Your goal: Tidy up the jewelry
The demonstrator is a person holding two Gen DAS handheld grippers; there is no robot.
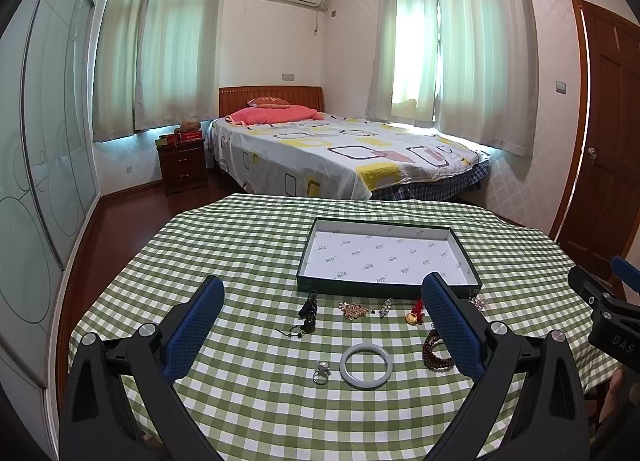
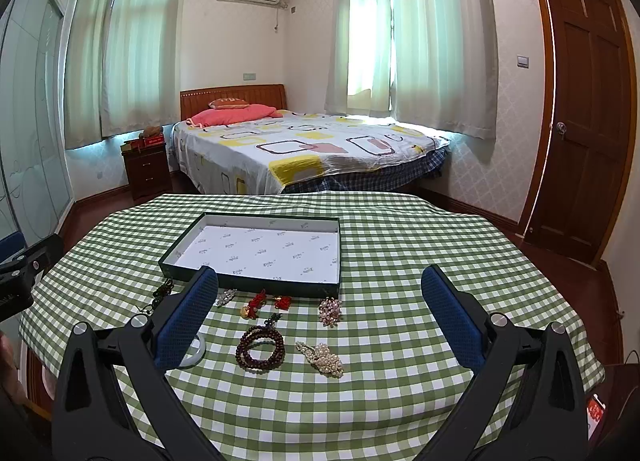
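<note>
A shallow dark-green box (image 1: 384, 288) (image 2: 256, 283) with a white printed lining lies empty on the checked tablecloth. Jewelry is scattered in front of it: a pale jade bangle (image 1: 365, 366), a silver ring (image 1: 321, 372), a dark bead pendant (image 1: 309, 308), a gold-and-red charm (image 1: 414, 313) (image 2: 252, 306), a brown bead bracelet (image 1: 437, 350) (image 2: 260, 349), a pearl brooch (image 2: 322, 358) and a pinkish bead cluster (image 2: 330, 311). My left gripper (image 1: 324, 303) hovers open over the pieces, holding nothing. My right gripper (image 2: 320, 289) is open too and empty.
The green-and-white checked table (image 2: 440, 261) stands in a bedroom, with a bed (image 1: 340, 149) beyond its far edge, a nightstand (image 1: 182, 165) at the left and a wooden door (image 2: 584, 109) at the right. The other gripper shows at the right edge (image 1: 608, 313).
</note>
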